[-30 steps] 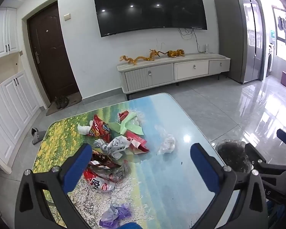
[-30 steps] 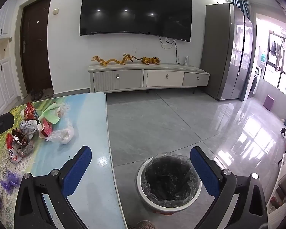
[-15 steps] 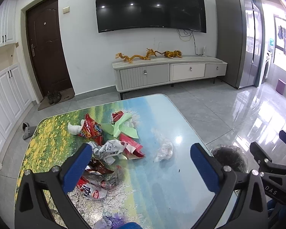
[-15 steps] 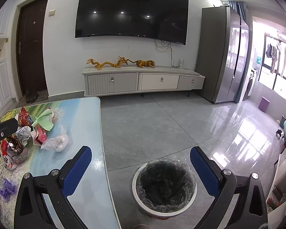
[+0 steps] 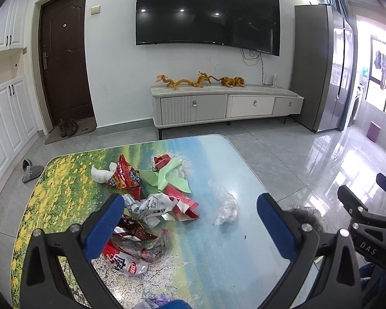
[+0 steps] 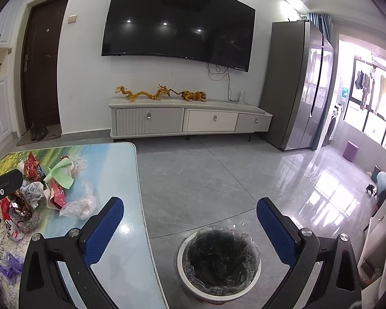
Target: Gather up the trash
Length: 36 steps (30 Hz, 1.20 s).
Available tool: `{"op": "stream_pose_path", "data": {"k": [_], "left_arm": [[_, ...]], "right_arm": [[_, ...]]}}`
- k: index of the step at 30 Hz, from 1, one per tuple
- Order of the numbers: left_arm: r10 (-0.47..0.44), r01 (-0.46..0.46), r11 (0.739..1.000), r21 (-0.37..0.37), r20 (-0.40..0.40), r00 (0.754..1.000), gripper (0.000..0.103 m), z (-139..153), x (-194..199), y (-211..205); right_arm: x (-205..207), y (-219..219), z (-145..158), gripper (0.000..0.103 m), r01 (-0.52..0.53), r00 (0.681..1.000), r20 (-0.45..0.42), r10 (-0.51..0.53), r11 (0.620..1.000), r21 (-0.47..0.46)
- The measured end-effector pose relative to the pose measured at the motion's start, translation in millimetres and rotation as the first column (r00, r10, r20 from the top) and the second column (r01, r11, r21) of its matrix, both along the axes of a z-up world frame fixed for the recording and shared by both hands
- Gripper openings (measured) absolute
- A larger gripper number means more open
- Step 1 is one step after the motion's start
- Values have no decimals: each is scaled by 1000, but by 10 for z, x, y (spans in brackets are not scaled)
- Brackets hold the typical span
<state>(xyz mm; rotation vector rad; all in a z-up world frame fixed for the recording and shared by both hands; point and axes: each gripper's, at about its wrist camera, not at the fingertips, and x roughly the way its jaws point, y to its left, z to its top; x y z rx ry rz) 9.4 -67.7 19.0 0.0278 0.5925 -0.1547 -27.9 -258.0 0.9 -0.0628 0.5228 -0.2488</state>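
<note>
Trash (image 5: pixel 151 206) heaped on the picture-printed table (image 5: pixel 218 257), untouched, with both grippers spread wide and empty.

Left gripper (image 5: pixel 190 229) held over the near part of the table, blue fingers (image 5: pixel 104 228) parted, nothing between them; beneath and just past its left finger, crumpled red and silver wrappers (image 5: pixel 133 242), then a white printed wrapper (image 5: pixel 149 206), a red carton (image 5: pixel 182 200), green paper (image 5: pixel 172 177), a red snack bag (image 5: pixel 123 176) and a white tissue (image 5: pixel 101 173). Clear plastic bag (image 5: pixel 226 207) lying alone, right of the heap. Purple scrap (image 6: pixel 11 266) near the table's close edge. Right gripper (image 6: pixel 190 229) likewise released, hanging beyond the table's right edge above the floor, over the black-lined bin (image 6: pixel 218 260) standing just beside the table. Farther off, TV cabinet (image 6: pixel 190 121) against the wall.
</note>
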Motion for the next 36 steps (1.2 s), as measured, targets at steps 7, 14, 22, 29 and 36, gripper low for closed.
{"op": "stream_pose_path", "data": {"k": [7,14,22,29,36], "left_arm": [[5,-5,1000,-23,20,1000,103,45,-7,106],[-7,7,1000,-19,17,1000,103,50,-16,109],[-33,33,999,-1,27,999,103,78,-95,-3],[-56,56,998,17,34,998,103,95,-169,-92],[-59,58,998,35,35,998,103,110,-232,-149]], "right_arm": [[16,35,66,103,7,1000,12,-7,1000,-9],[12,9,138,103,17,999,33,-17,1000,-7],[-53,-35,174,103,14,999,29,-14,1000,-5],[-94,-69,178,103,3,999,32,-4,1000,10],[-125,-107,143,103,-9,999,40,7,999,48]]}}
